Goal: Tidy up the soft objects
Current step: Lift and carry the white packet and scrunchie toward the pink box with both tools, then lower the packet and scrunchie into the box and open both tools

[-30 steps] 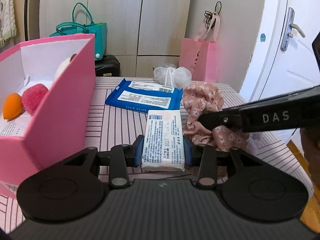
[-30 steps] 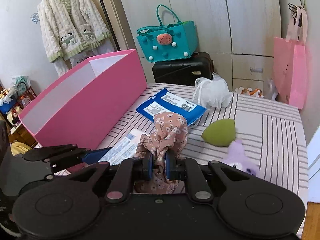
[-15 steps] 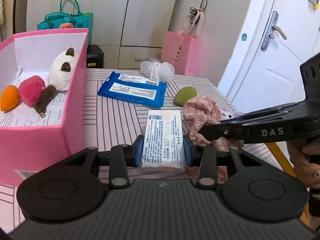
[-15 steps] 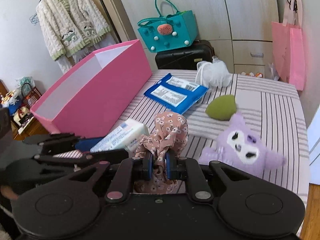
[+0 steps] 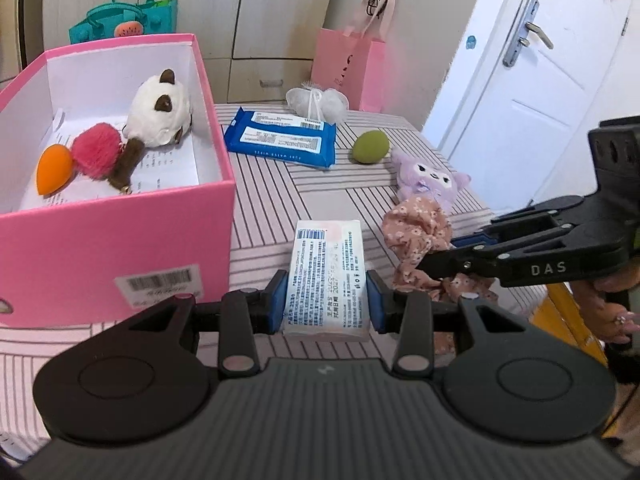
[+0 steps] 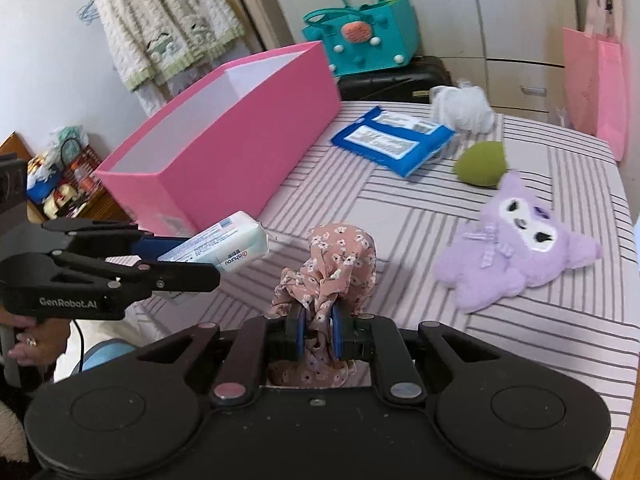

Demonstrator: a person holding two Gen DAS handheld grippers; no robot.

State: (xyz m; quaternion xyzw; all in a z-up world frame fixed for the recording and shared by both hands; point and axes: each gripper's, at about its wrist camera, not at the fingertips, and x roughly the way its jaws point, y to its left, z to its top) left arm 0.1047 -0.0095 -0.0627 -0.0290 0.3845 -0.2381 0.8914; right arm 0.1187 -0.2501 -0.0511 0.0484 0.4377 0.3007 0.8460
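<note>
My left gripper (image 5: 326, 300) is shut on a white tissue pack (image 5: 326, 276) and holds it above the striped table, just right of the pink box (image 5: 120, 236). The pack also shows in the right wrist view (image 6: 224, 248). My right gripper (image 6: 318, 330) is shut on a pink floral cloth (image 6: 332, 268), lifted above the table; the cloth shows in the left wrist view (image 5: 416, 236) too. The box holds an orange sponge (image 5: 54, 168), a red pompom (image 5: 98, 152) and a white plush (image 5: 160, 110).
On the striped table (image 6: 400, 208) lie a blue wipes pack (image 5: 280, 142), a green sponge (image 5: 370, 146), a purple plush (image 6: 516, 244) and a white mesh puff (image 5: 316, 102). A pink paper bag (image 5: 348, 68) stands behind the table. A white door is at the right.
Both grippers have risen and pulled back with their loads, so more of the box's inside and the table shows. The purple plush came into the left wrist view.
</note>
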